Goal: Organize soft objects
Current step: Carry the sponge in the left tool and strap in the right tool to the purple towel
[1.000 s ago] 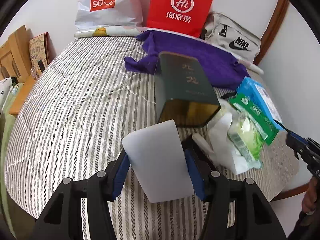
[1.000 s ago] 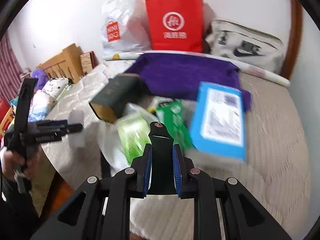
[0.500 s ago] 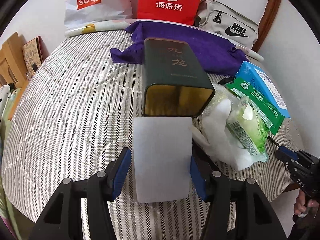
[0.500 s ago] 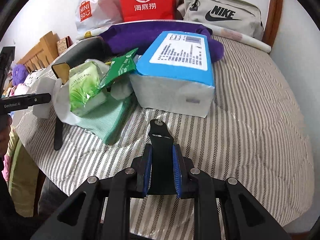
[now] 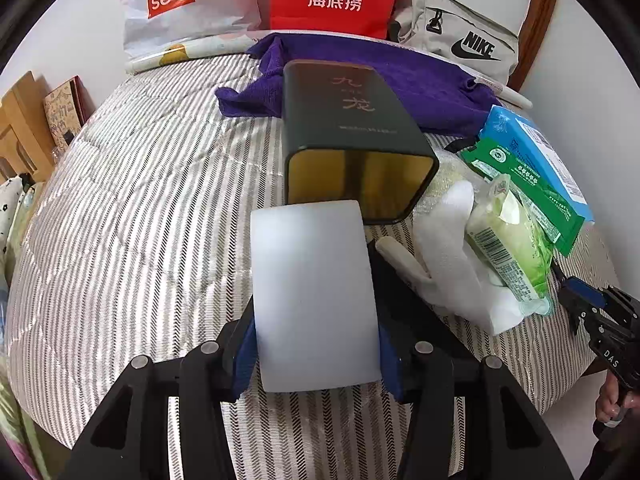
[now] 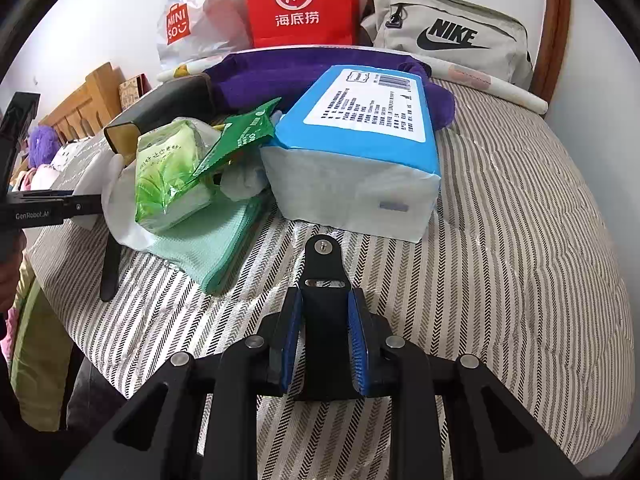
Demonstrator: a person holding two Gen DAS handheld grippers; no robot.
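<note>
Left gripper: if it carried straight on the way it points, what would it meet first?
Probably the open mouth of the dark green tin, lying right ahead of the white block that the left gripper holds; depth is uncertain.

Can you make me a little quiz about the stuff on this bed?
1. True or false: the dark green tin stands upright.
2. What colour is the towel behind the tin? A purple, B yellow, C pink.
3. What is between the fingers of the left gripper?

Key:
1. False. It lies on its side, with its open end facing the camera.
2. A.
3. The white block. The jaws are closing on it.
</note>
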